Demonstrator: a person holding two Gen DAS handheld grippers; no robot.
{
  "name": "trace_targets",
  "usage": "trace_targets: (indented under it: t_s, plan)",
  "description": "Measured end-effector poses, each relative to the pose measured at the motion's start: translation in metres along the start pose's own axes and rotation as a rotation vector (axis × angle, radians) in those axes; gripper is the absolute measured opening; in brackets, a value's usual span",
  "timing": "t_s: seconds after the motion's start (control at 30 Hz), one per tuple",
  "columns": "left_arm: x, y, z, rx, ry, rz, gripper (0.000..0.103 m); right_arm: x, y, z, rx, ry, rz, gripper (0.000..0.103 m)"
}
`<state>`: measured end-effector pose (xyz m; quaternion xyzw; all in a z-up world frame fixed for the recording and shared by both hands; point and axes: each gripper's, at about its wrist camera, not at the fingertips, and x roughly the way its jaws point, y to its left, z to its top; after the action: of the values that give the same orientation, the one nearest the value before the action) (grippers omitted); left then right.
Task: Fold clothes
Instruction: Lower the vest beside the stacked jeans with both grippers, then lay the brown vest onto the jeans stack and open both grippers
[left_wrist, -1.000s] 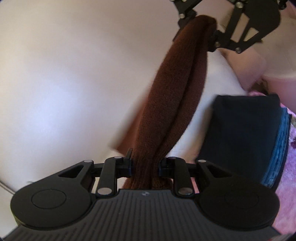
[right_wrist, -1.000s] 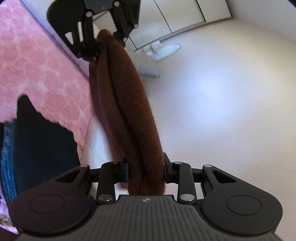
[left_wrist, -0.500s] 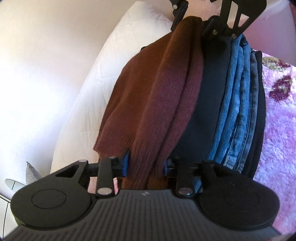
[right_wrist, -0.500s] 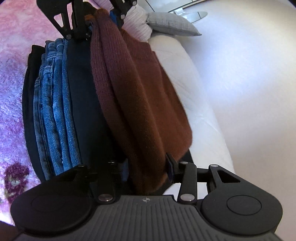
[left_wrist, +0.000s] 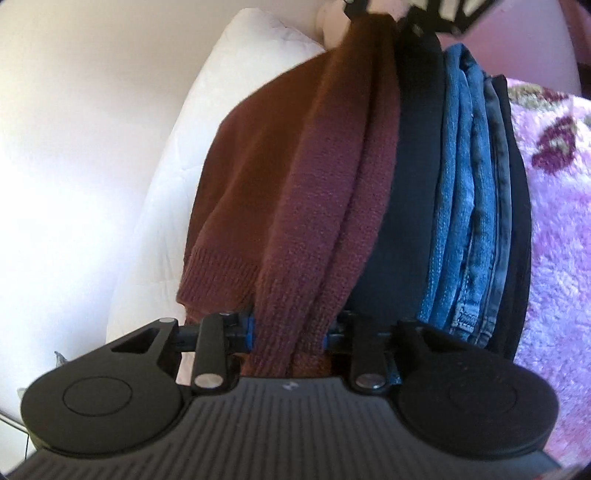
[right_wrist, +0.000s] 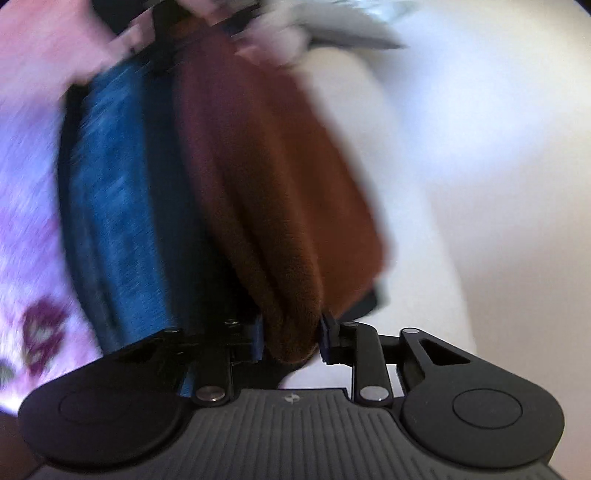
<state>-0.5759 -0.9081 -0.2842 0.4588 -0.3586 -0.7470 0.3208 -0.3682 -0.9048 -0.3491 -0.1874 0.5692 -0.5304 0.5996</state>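
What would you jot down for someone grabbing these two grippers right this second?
Left gripper: shut on one end of the folded brown sweater.
Right gripper: shut on the other end; that view is blurred.
Sweater lies against the stack of folded dark clothes and jeans, on the pink blanket.
Done: sweater folded and brought to the stack.
Left: settle it on top, probably, then open both grippers.

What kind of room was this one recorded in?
Most likely a bedroom. A white quilted mattress and a fluffy pink floral blanket lie under a stack of folded jeans, and both grippers hold the brown sweater against that stack.
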Motion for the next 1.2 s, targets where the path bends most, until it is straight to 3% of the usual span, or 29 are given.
trace_targets:
  t_s: [0.1, 0.23, 0.43, 0.6, 0.73, 0.83, 0.9, 0.97, 1.1, 1.2]
  plan:
    - [-0.011, 0.016, -0.005, -0.039, 0.032, -0.029, 0.030, -0.003, -0.018, -0.020, 0.033, 0.028, -0.003, 0.036]
    - [-0.040, 0.043, -0.025, -0.138, 0.113, -0.075, 0.031, -0.032, -0.060, -0.058, 0.115, 0.090, 0.055, 0.038]
    - [-0.080, 0.101, -0.055, -0.456, 0.202, -0.145, 0.031, -0.075, -0.139, -0.121, 0.393, 0.160, 0.142, 0.047]
    - [-0.096, 0.140, -0.048, -0.711, 0.183, -0.154, 0.031, -0.076, -0.207, -0.167, 0.656, 0.132, 0.244, 0.044]
    - [-0.052, 0.162, -0.015, -0.840, 0.178, -0.187, 0.031, -0.041, -0.262, -0.170, 0.785, 0.049, 0.360, 0.038]
    - [-0.014, 0.152, -0.002, -0.889, 0.224, -0.226, 0.031, -0.010, -0.287, -0.180, 0.810, -0.042, 0.480, 0.038]
    - [0.006, 0.140, 0.004, -0.916, 0.304, -0.265, 0.031, 0.024, -0.298, -0.179, 0.795, -0.085, 0.592, 0.038]
    - [0.013, 0.122, 0.000, -0.908, 0.338, -0.245, 0.032, 0.056, -0.303, -0.169, 0.742, -0.125, 0.702, 0.038]
    - [0.010, 0.122, 0.001, -1.010, 0.391, -0.208, 0.033, 0.100, -0.306, -0.143, 0.615, -0.211, 0.892, 0.038]
    - [0.006, 0.116, 0.008, -0.989, 0.423, -0.171, 0.032, 0.130, -0.306, -0.130, 0.532, -0.224, 0.941, 0.032]
